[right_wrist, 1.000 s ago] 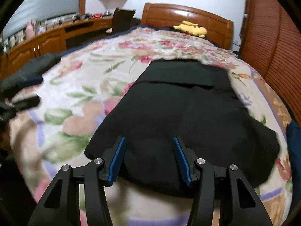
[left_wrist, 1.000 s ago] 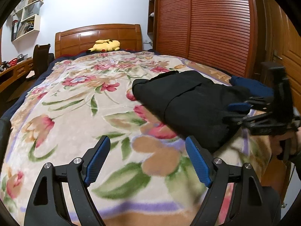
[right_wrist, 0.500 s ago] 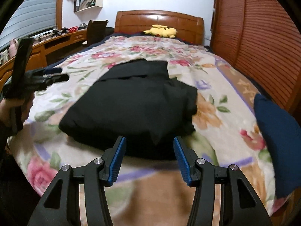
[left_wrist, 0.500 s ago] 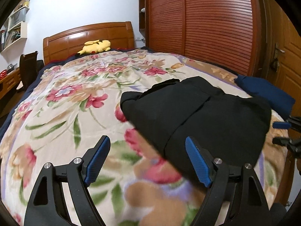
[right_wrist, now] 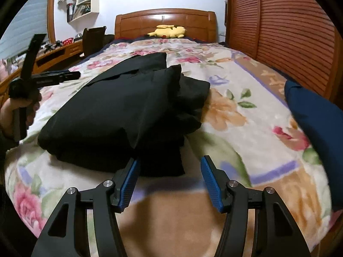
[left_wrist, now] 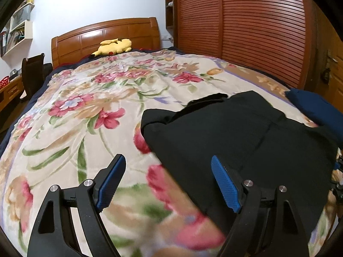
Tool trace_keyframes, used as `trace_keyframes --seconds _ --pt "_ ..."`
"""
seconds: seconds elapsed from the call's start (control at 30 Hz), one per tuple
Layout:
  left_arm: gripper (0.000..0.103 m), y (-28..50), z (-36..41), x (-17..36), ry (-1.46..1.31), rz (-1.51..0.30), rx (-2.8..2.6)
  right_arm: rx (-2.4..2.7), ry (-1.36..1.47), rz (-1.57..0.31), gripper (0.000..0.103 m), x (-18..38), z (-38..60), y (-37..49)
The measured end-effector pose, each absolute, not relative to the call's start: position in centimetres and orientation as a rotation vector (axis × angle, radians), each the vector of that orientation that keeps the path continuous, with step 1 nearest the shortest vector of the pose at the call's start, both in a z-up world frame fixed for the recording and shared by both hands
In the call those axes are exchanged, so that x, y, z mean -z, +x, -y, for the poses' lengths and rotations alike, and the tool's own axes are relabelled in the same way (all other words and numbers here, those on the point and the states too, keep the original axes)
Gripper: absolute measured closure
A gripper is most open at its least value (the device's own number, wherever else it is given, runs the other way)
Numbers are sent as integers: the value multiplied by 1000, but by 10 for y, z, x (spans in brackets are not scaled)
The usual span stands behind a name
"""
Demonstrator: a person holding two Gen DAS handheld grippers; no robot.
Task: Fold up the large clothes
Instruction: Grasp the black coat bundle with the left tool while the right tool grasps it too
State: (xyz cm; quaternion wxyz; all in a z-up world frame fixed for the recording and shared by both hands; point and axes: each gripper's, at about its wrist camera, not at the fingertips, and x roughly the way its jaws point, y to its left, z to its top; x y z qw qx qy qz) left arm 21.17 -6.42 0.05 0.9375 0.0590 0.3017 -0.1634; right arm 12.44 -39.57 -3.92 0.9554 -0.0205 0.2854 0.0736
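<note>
A black garment (left_wrist: 246, 137) lies folded in a thick bundle on the floral blanket (left_wrist: 85, 115) near the foot of the bed. My left gripper (left_wrist: 167, 171) hovers open over the blanket at the bundle's left edge, with nothing between its blue pads. In the right wrist view the same black garment (right_wrist: 128, 111) fills the middle, and my right gripper (right_wrist: 169, 169) sits just short of its near edge. Its jaws are opening and hold nothing. The left gripper (right_wrist: 74, 75) shows there too, held by a hand (right_wrist: 12, 111) at the far left.
A dark blue folded cloth (right_wrist: 315, 115) lies at the bed's right edge, by the slatted wooden wardrobe (left_wrist: 257, 25). A yellow plush toy (left_wrist: 113, 46) rests against the headboard (left_wrist: 103, 36). A desk and chair (right_wrist: 92, 38) stand along the left of the bed.
Both grippers swung sideways around the foot of the bed, so the black bundle now sits further right in the left view and left of centre in the right view. The right jaws widened slightly.
</note>
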Motion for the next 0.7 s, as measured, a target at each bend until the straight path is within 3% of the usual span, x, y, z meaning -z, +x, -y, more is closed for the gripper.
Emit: trace_keyframes --seconds 0.7 --pt "20 329 74 29 89 -723 274 -174 -25 -561 41 64 387 137"
